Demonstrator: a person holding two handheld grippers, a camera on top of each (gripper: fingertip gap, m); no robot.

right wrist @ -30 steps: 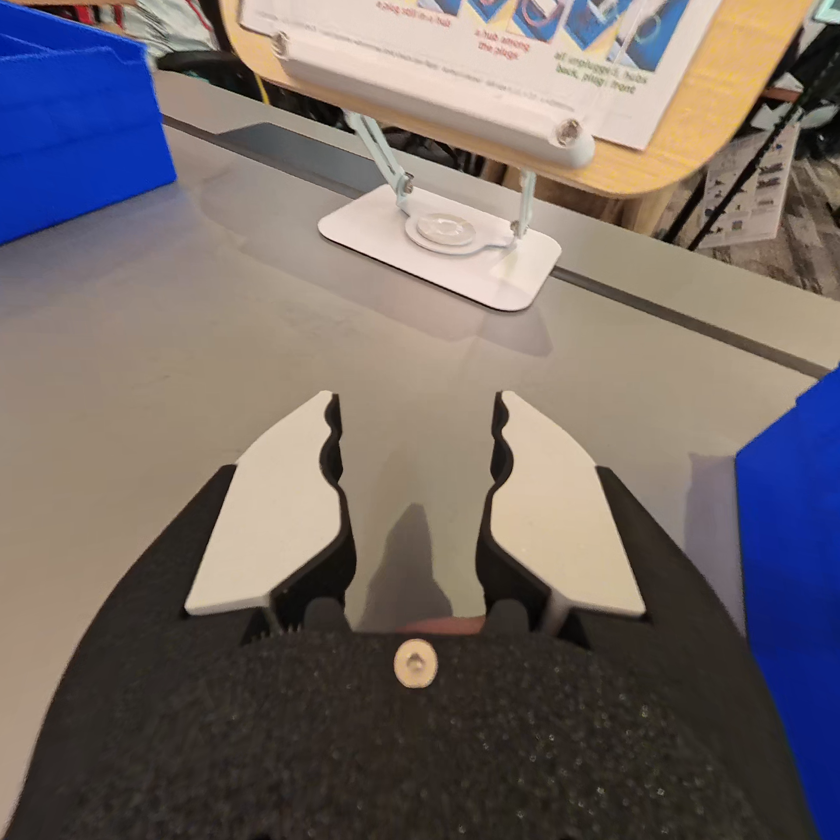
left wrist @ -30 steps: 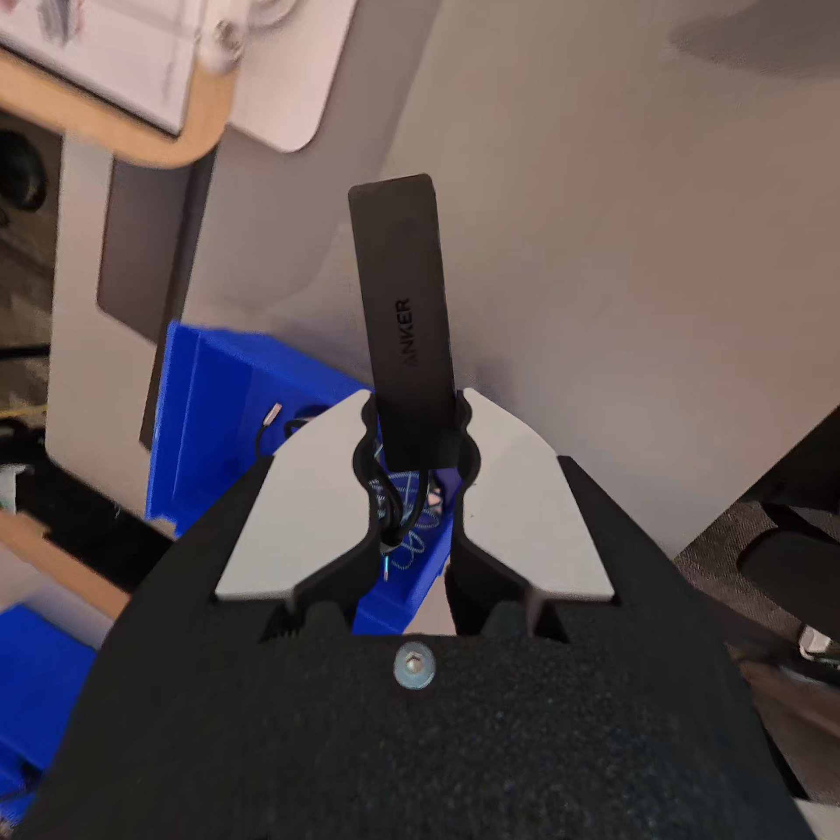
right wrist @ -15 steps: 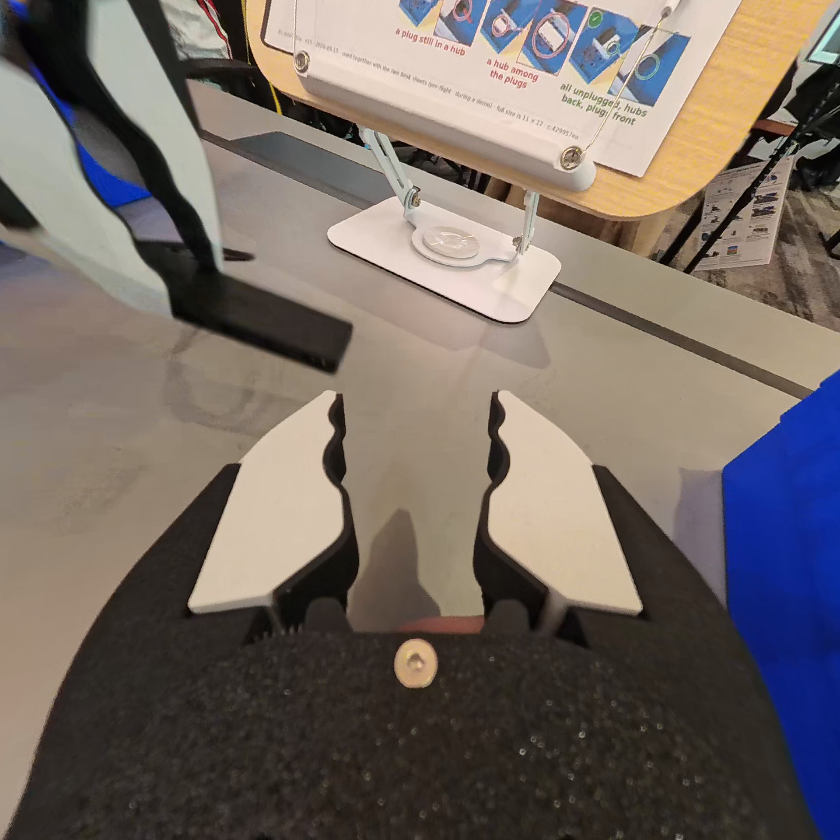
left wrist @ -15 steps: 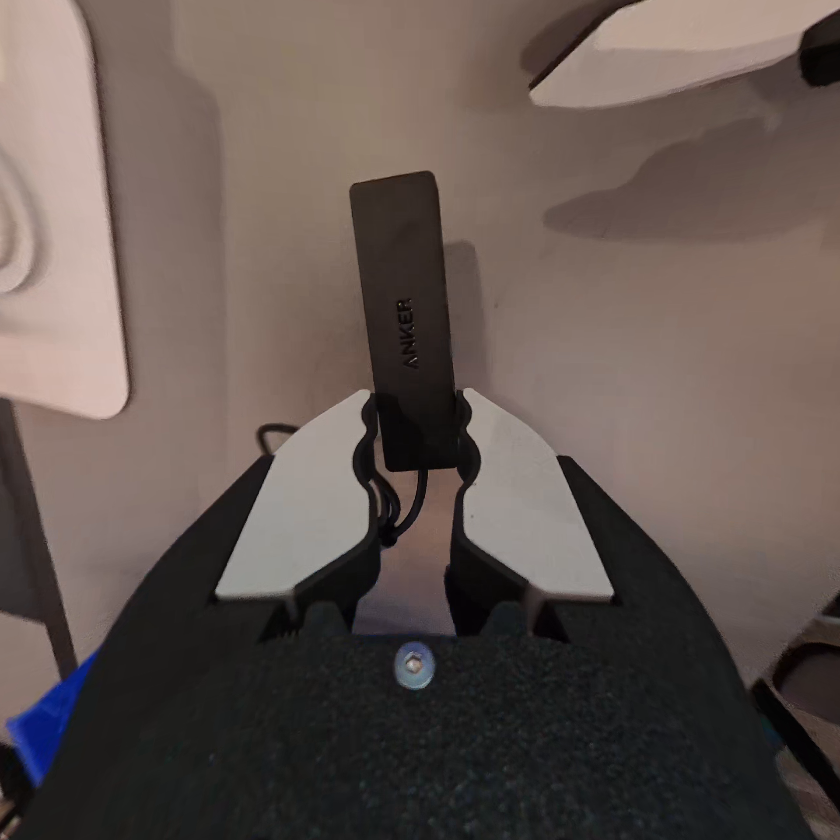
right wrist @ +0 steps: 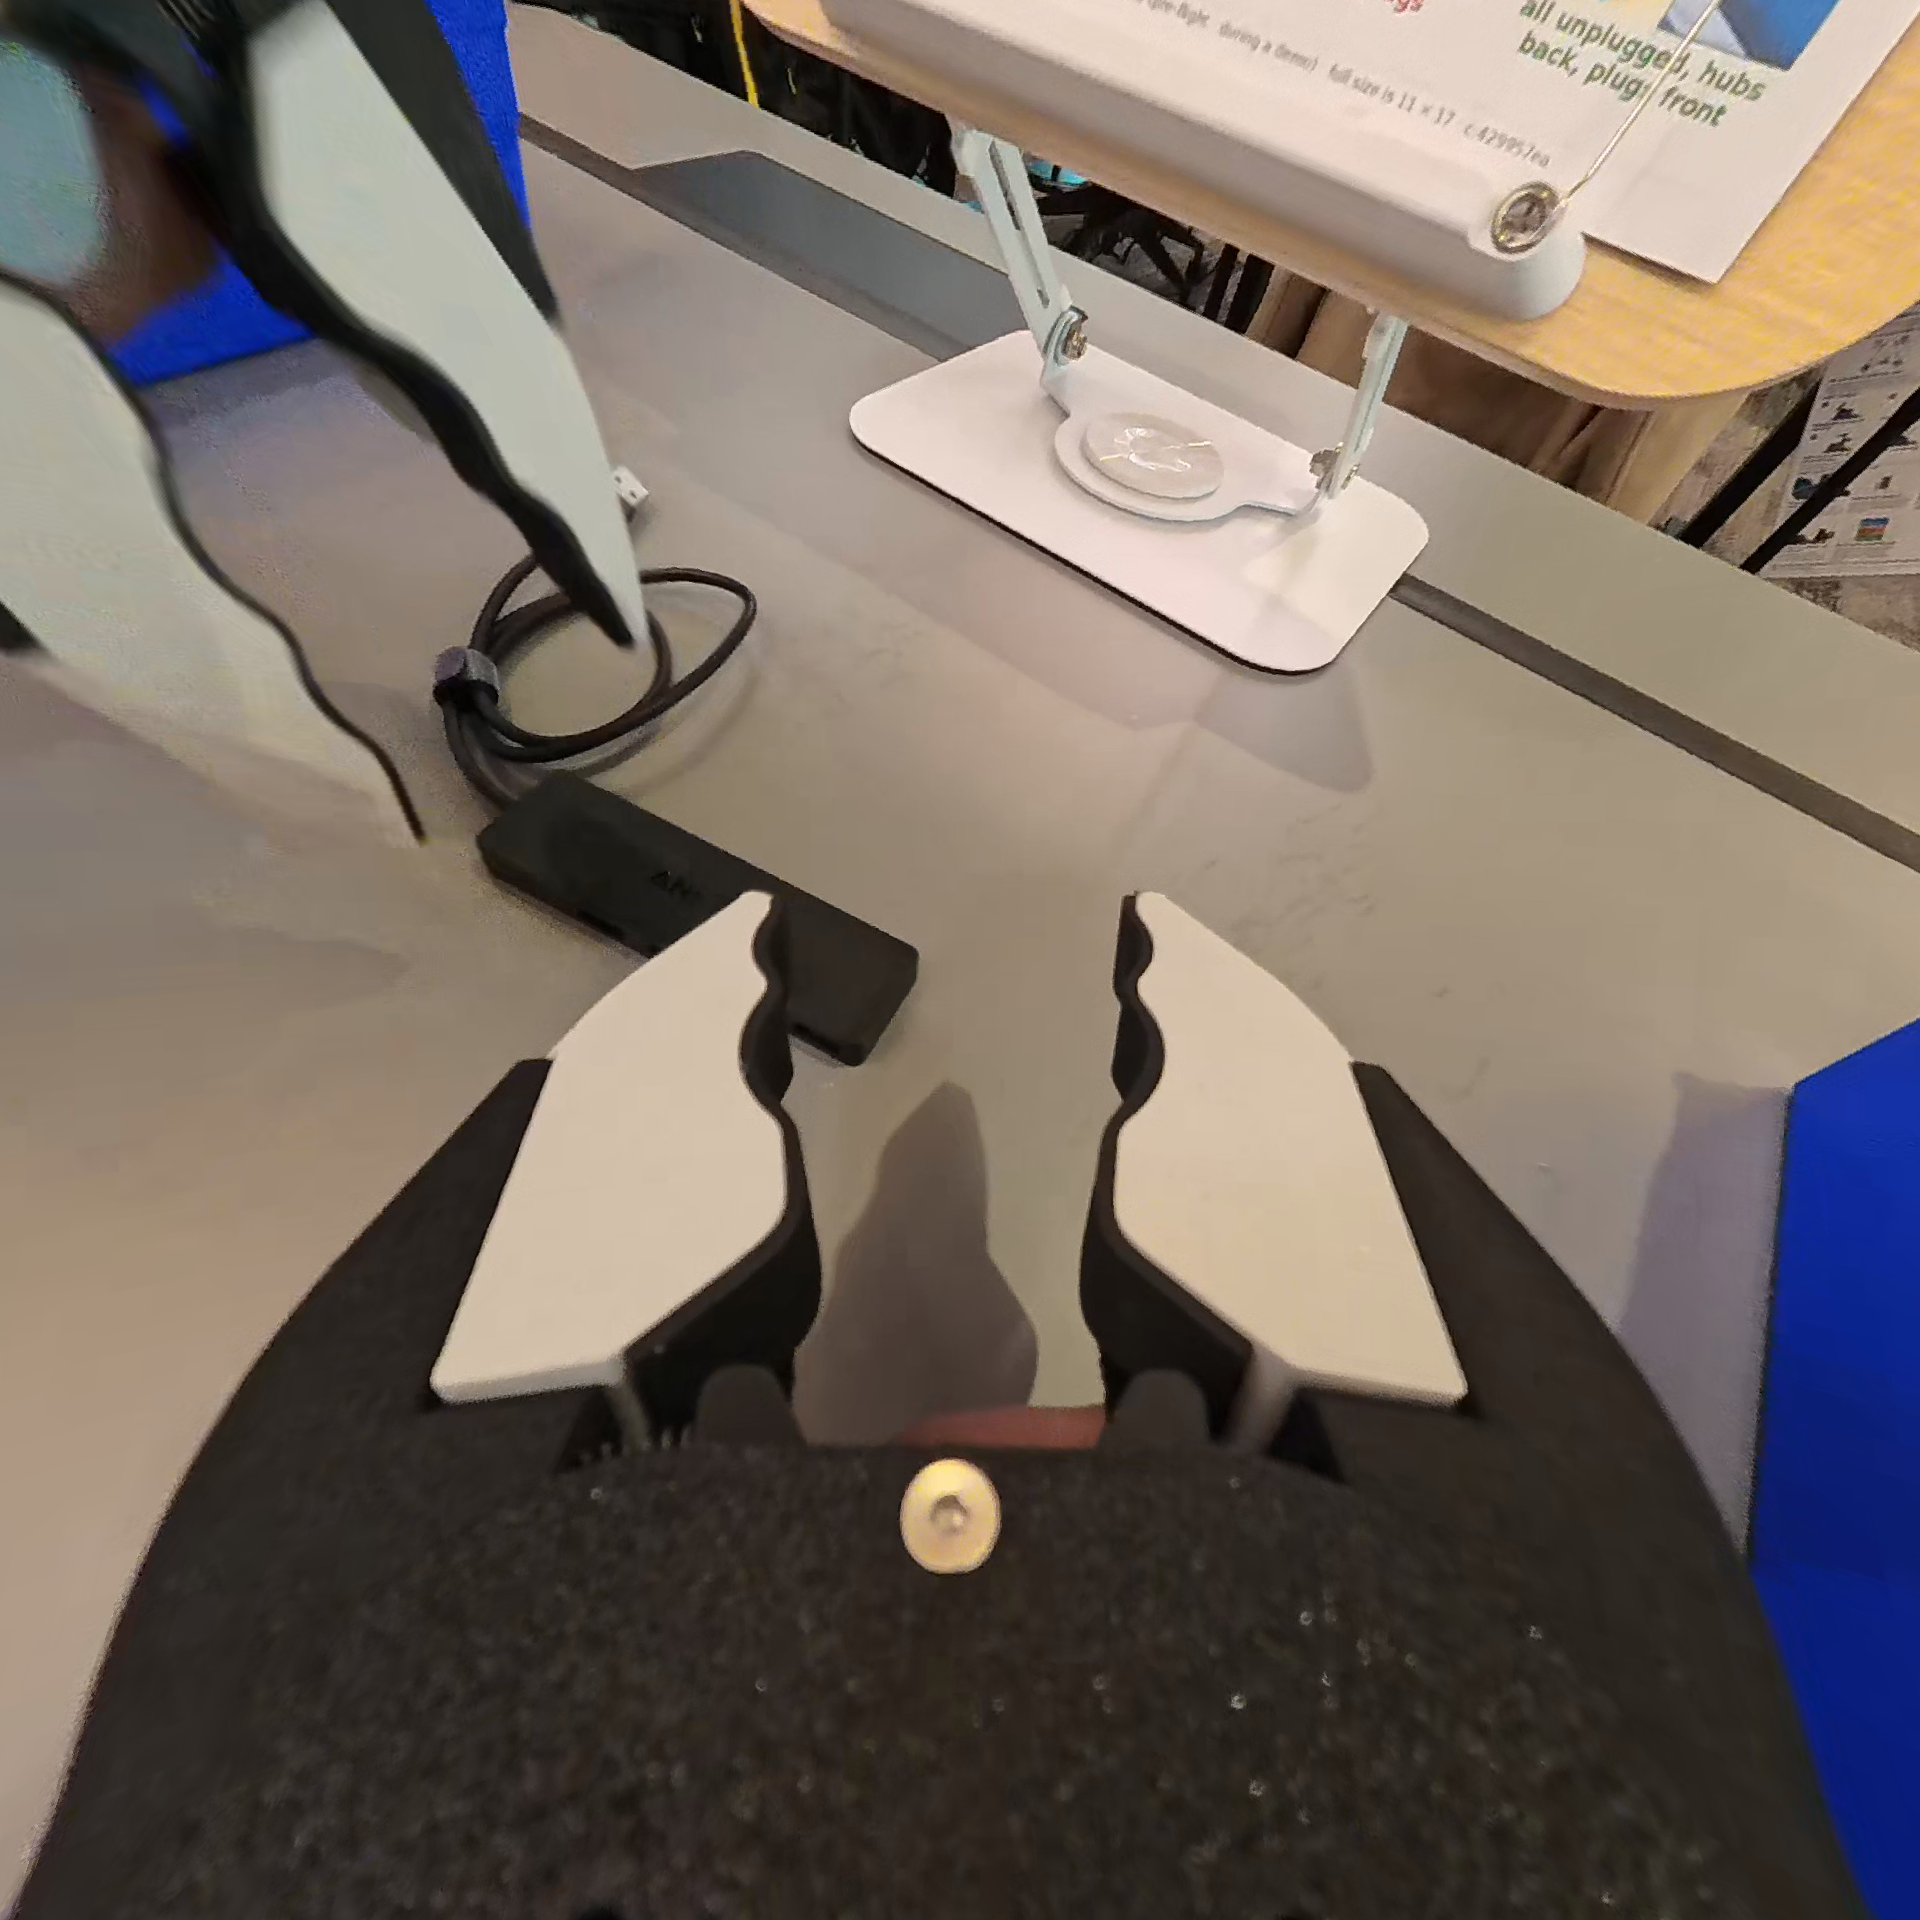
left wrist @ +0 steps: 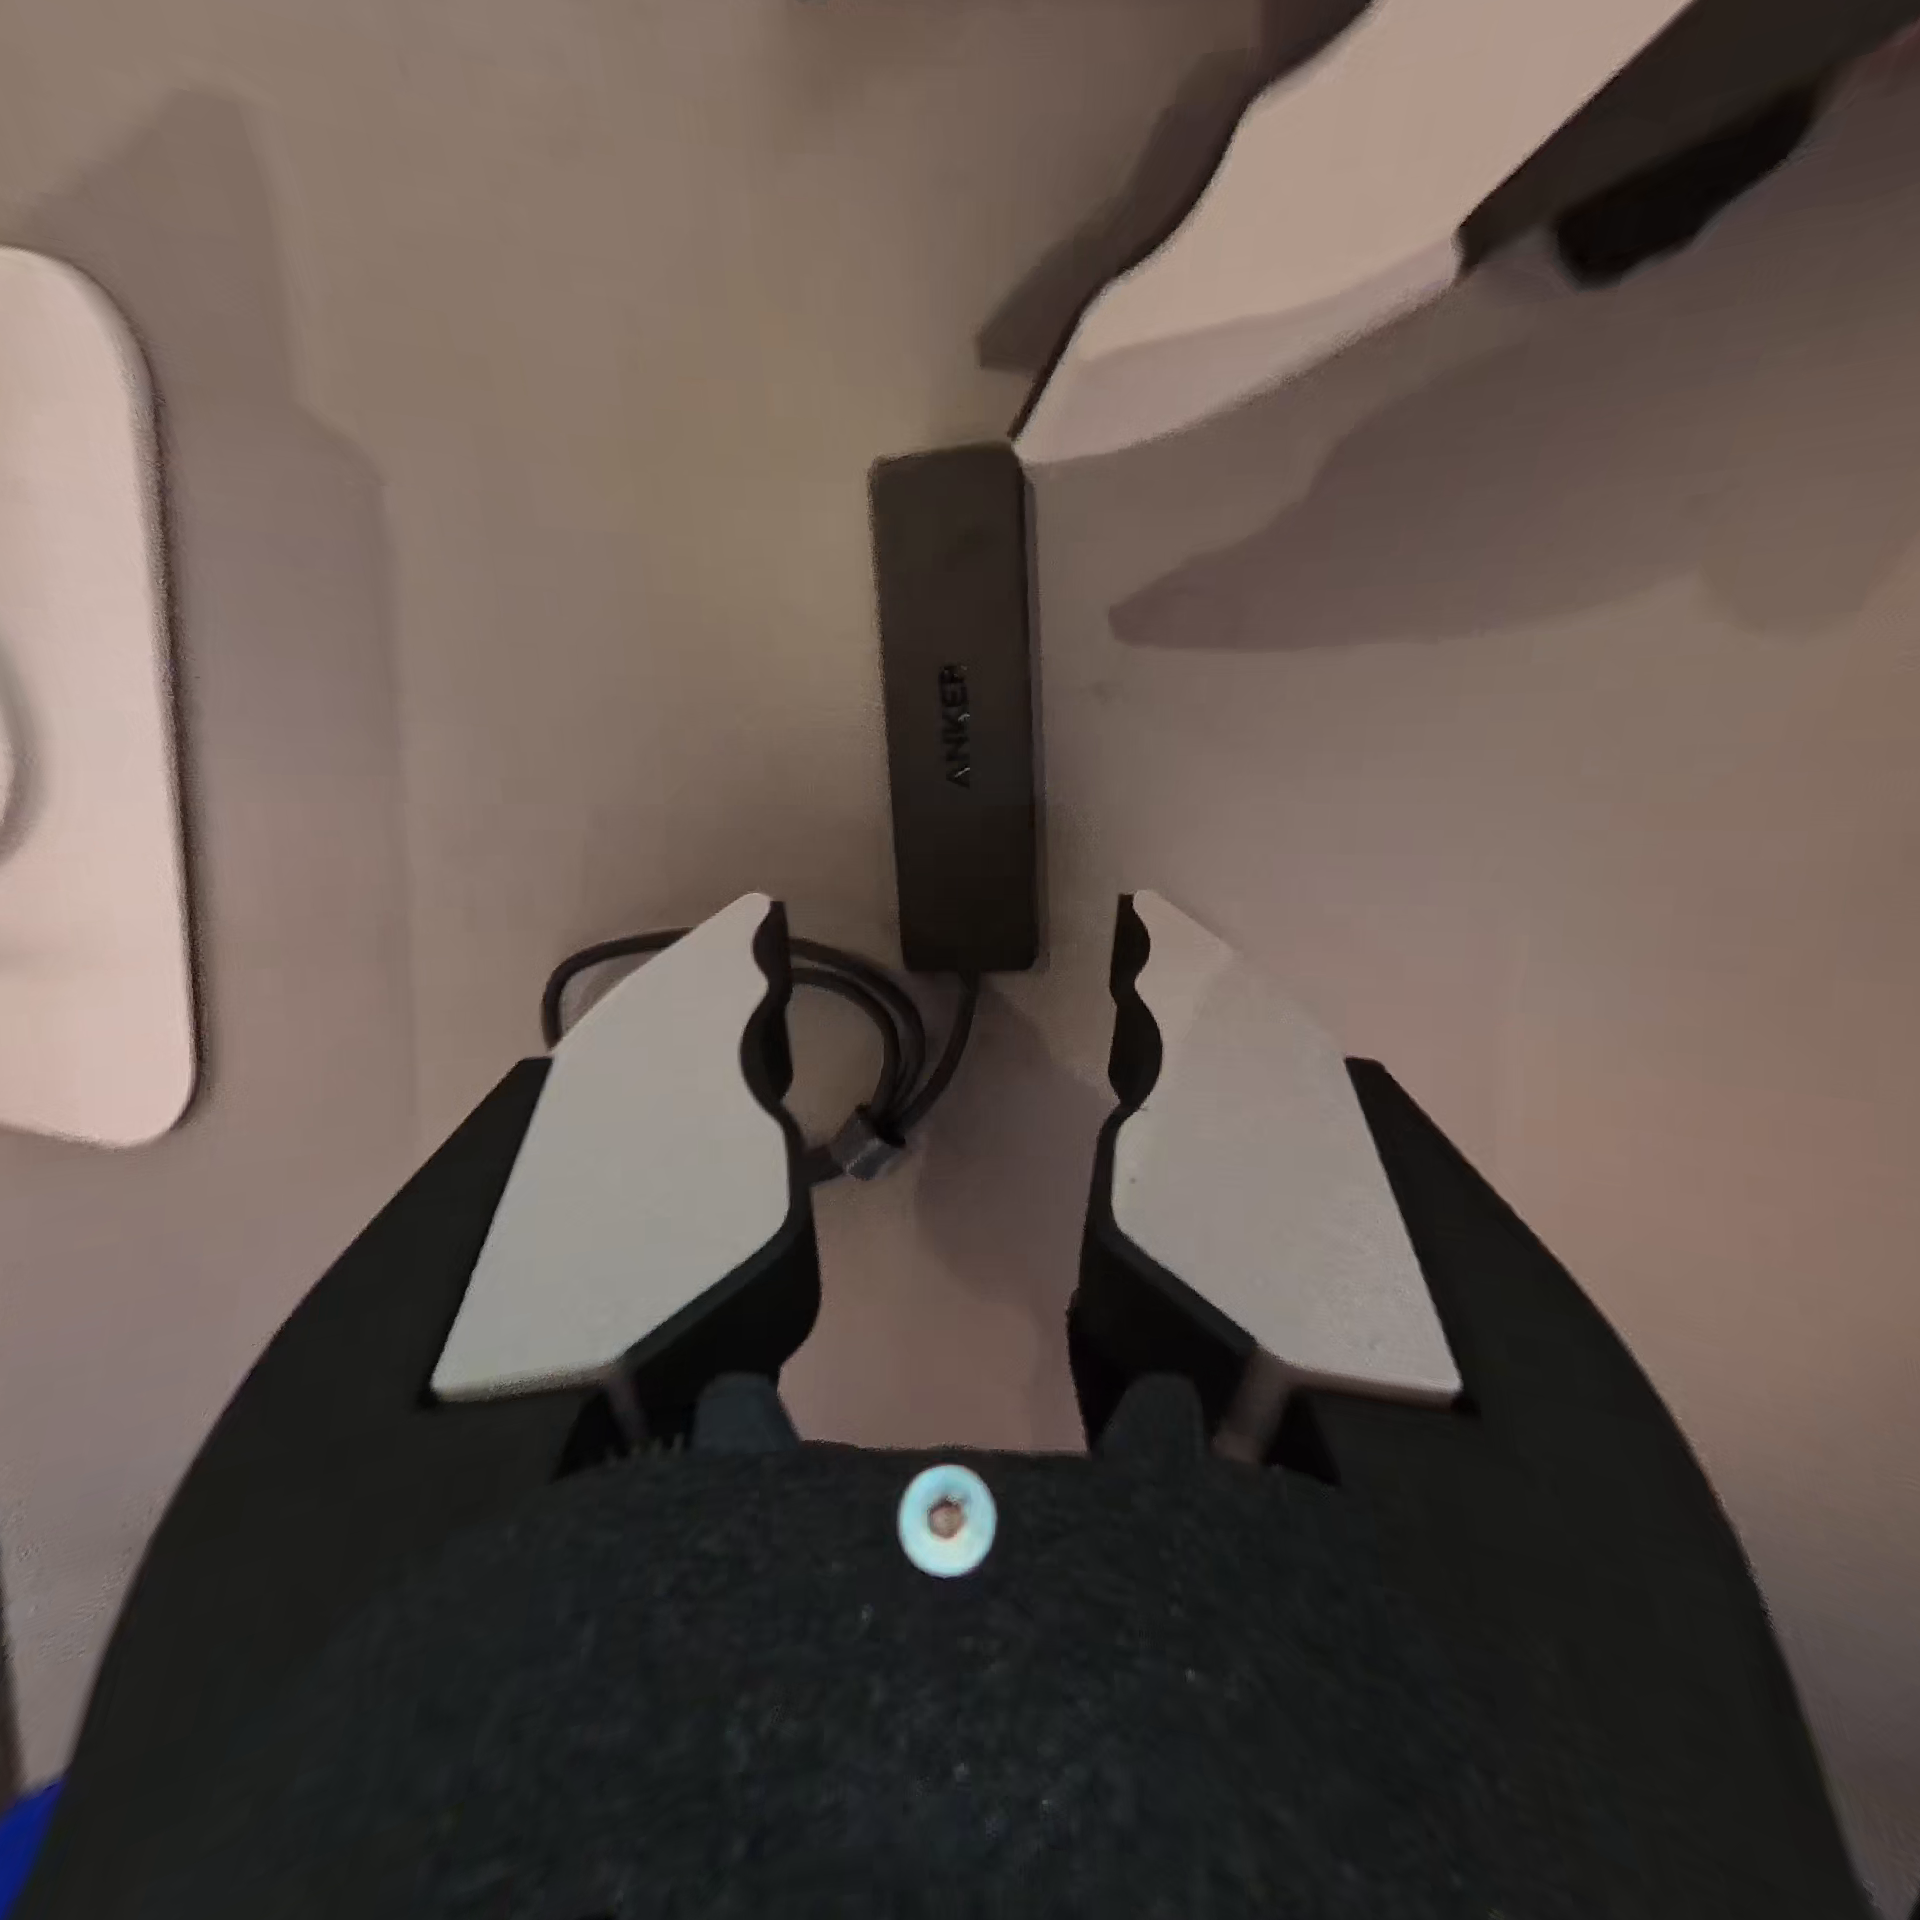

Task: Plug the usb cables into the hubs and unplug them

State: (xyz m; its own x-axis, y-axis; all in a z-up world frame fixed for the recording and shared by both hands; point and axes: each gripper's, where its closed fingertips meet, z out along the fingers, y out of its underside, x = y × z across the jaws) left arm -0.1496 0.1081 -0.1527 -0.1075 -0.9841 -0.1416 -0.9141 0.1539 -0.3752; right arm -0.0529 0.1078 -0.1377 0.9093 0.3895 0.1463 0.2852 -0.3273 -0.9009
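A black USB hub [left wrist: 961, 707] lies flat on the grey table [left wrist: 1455, 935], with its short black cable [left wrist: 883, 1049] coiled and tied at its near end. My left gripper [left wrist: 945, 914] is open and empty, just above and behind the hub's cable end. In the right wrist view the hub [right wrist: 665, 894] lies left of centre, with its coiled cable [right wrist: 582, 675] and a silver plug [right wrist: 629, 494] behind it. My right gripper [right wrist: 945, 914] is open and empty, its left finger over the hub's far end. The left gripper's fingers [right wrist: 343, 343] show at the upper left.
A white stand base [right wrist: 1143, 499] holding a wooden board with a printed sheet [right wrist: 1455, 135] stands at the back; the base also shows in the left wrist view [left wrist: 73, 707]. A blue bin [right wrist: 1860, 1351] is at the right edge, another blue bin [right wrist: 208, 322] behind the left gripper.
My left gripper carried the hub from over the blue bin to the table, set it down and opened. The hub now lies free. The right gripper stayed open and shifted slightly closer.
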